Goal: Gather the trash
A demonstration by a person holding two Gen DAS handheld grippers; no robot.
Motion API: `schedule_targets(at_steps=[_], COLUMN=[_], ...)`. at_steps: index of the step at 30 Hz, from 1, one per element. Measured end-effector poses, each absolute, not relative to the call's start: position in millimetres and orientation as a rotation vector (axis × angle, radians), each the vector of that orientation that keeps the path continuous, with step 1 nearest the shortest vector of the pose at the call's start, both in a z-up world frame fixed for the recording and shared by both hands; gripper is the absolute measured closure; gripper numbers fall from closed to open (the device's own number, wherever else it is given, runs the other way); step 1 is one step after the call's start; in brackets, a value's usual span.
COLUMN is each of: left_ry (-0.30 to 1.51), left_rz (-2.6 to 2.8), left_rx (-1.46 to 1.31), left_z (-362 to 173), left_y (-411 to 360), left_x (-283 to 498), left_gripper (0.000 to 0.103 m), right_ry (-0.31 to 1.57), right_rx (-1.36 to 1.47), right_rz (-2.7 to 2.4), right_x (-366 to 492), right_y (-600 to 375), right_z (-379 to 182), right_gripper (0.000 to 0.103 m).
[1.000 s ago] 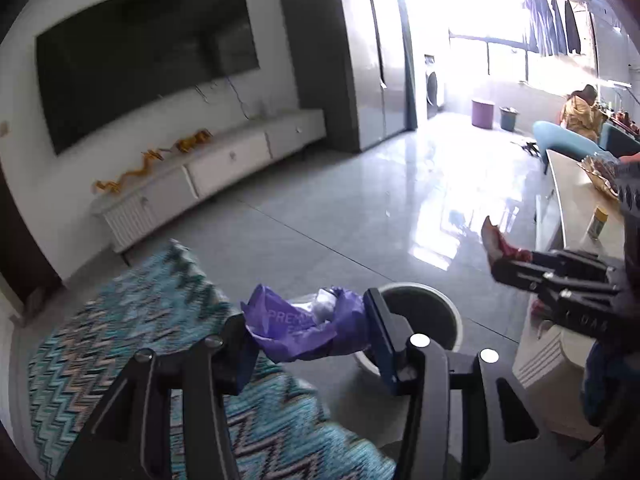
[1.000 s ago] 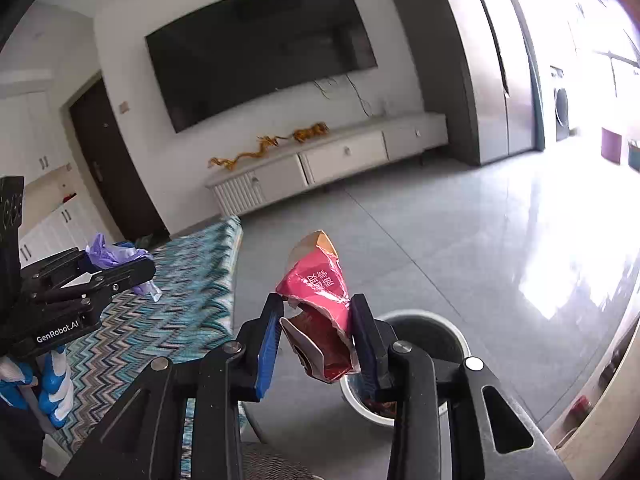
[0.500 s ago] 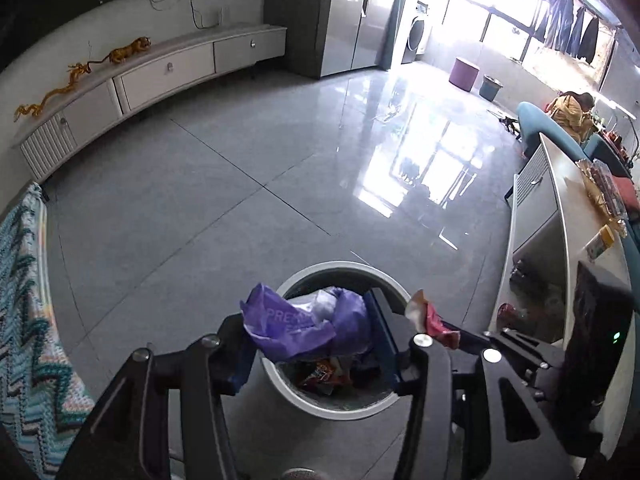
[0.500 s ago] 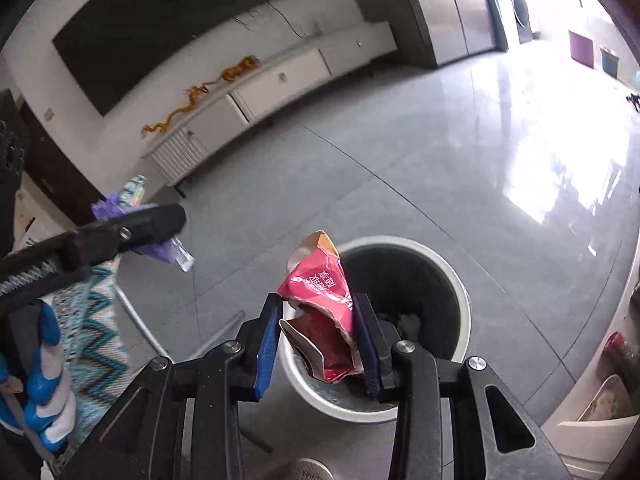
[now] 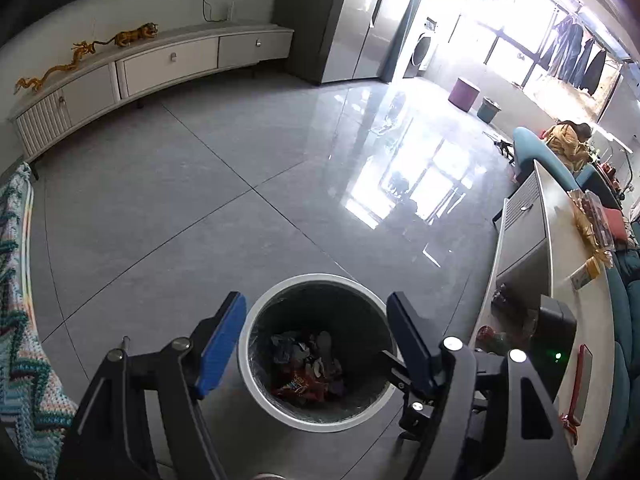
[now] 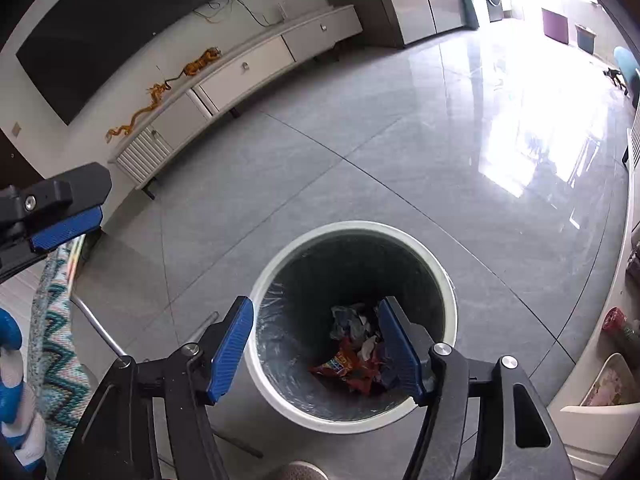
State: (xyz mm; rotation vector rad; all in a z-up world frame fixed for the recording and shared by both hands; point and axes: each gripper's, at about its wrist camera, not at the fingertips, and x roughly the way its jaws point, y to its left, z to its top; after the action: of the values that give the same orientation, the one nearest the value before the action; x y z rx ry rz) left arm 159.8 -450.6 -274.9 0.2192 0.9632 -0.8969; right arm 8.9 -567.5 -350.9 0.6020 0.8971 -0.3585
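Deep inside bin (image 6: 448,280), jumbled trash (image 6: 352,360) blurs together.

Glossy grey tiled floor (image 5: 224,208), white-rimmed trash bin (image 5: 256,360) standing on it, zigzag rug (image 5: 16,320) beside

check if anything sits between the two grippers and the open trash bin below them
Nothing visible does. The left gripper and right gripper both hang over the trash bin, jaws opening with nothing between them. Its mouth is uncovered, and wrappers lie at the bottom.
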Motion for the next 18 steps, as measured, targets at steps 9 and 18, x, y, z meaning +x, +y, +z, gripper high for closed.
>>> schedule_targets(at_steps=[9,18], left_ry=[0.718,0.449], left_rz=[-0.686,-0.441], left_rx=[0.237,0.184], left_z=[-194.3,-102.7], left_y=[-365.7,-239.1], left_x=[132.5,82.2], left_gripper=[0.021,0.019], right_ry=[0.768,0.617], right_rx=[0.507,0.317], right_rz=[-0.308,-0.189], right_x=[-2.1,-14.9], right_y=[-520.3,-420.5], right_z=[-272.4,-180.6], right_gripper=[0.034,0.023])
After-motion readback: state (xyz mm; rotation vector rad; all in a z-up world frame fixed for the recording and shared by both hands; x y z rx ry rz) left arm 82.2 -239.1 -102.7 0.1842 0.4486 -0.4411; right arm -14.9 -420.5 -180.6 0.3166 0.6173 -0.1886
